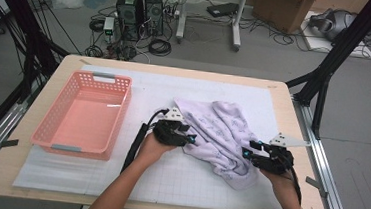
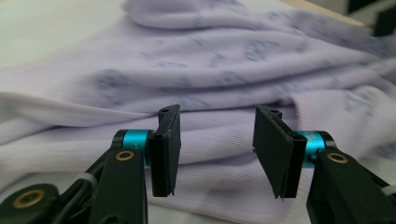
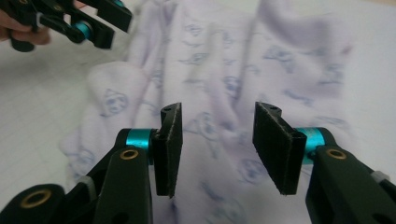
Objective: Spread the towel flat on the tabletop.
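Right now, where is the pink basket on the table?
In the high view the empty pink basket sits on the left part of the white mat, left of the left claw and the crumpled lilac garment.

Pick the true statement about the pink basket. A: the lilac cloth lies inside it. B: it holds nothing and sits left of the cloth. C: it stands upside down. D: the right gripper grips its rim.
B: the pink basket stands open side up with a bare floor, left of the crumpled lilac cloth, while the left gripper and right gripper both sit open at the cloth.
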The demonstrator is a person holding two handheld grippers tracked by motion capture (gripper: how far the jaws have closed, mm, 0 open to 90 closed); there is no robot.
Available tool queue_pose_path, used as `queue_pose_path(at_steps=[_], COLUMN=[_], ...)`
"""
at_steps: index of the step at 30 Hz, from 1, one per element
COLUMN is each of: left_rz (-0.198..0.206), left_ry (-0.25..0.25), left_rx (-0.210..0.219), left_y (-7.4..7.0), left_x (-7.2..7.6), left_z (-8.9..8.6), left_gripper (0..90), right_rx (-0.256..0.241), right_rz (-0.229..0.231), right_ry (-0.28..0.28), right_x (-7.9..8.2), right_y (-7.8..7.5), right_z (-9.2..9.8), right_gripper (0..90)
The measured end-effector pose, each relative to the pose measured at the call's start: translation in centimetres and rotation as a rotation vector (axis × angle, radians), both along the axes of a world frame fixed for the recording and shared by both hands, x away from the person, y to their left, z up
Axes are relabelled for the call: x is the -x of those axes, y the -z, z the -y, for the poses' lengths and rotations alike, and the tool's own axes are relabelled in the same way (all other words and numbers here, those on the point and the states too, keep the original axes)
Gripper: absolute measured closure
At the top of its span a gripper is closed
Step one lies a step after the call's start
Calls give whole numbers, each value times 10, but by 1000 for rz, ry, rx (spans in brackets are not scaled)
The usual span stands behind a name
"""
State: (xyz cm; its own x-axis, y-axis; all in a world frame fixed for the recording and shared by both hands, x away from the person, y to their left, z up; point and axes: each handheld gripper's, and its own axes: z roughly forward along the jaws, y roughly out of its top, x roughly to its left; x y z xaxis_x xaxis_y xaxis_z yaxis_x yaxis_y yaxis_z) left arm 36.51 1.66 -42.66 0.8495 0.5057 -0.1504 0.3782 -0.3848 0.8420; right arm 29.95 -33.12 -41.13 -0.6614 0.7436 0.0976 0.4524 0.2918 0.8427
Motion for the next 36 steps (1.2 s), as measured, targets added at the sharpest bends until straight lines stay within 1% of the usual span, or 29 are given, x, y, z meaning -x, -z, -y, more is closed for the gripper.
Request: queue_pose_path(at_steps=[1,2,3,5,6,7,9,10,11,12,13,15,16,18,19,21,22,23,24,26,27,28,29,30,32,33,34,35,36], left_rz=[-2,-3,-8,-11,-18,-24,-33,-33,-33,-30,-34,-36,-35,-15,-10,-8,-8,0,6,12,15,21,33,47,73,85,92,93,86], left_ry=[24,40,57,103,117,135,158,164,162,164,159,156,150,147,147,146,153,158,156,149,138,125,108,84,26,-15,-70,-127,-170], left_rx=[0,5,18,30,40,38,9,-10,-29,-44,-53,-67,-61,-67,-76,-80,-82,-85,-86,-64,-47,-29,-12,5,32,33,22,7,13], left_y=[1,0,0,1,2,4,8,10,13,14,17,20,20,19,19,19,18,17,16,13,12,9,6,4,-1,-3,-4,-4,-2], left_x=[1,3,6,11,15,17,22,24,25,25,25,24,25,25,24,23,23,23,24,23,23,23,22,21,18,15,12,9,5], left_z=[3,6,9,13,16,18,22,24,26,26,28,29,30,30,29,27,26,25,24,21,19,16,13,9,0,-5,-9,-13,-17], left_gripper=[510,500,482,459,448,434,418,412,410,412,412,415,422,455,480,542,609,706,786,829,832,836,836,837,840,842,844,845,846], right_rx=[-3,9,26,49,64,74,100,106,93,28,28,-4,-13,-17,-22,-29,-30,-25,-23,-31,-30,-42,-42,-50,-43,-38,-25,-17,-5], right_rz=[-18,-29,-35,-51,-60,-76,-98,-72,-43,-16,-16,5,18,34,45,56,54,59,73,76,86,91,91,84,82,82,83,91,98], right_ry=[-20,-34,-45,-68,-81,-106,-139,-146,-144,-119,-119,-96,-87,-74,-71,-68,-60,-55,-47,-15,-1,29,29,47,72,78,84,88,91], right_x=[-3,-6,-8,-13,-15,-17,-19,-19,-18,-20,-20,-25,-29,-38,-44,-56,-62,-68,-74,-85,-90,-102,-102,-109,-122,-127,-132,-136,-140], right_y=[1,3,5,9,11,13,16,14,11,3,3,-8,-13,-23,-28,-34,-37,-39,-41,-44,-45,-45,-45,-44,-43,-43,-43,-42,-42], right_z=[-5,-9,-15,-24,-28,-32,-38,-39,-39,-37,-37,-37,-38,-41,-43,-46,-48,-49,-51,-53,-53,-53,-53,-53,-55,-58,-62,-66,-69], right_gripper=[513,512,513,526,574,681,793,814,820,823,824,824,824,823,823,822,822,822,822,822,822,823,823,823,824,824,824,824,823])
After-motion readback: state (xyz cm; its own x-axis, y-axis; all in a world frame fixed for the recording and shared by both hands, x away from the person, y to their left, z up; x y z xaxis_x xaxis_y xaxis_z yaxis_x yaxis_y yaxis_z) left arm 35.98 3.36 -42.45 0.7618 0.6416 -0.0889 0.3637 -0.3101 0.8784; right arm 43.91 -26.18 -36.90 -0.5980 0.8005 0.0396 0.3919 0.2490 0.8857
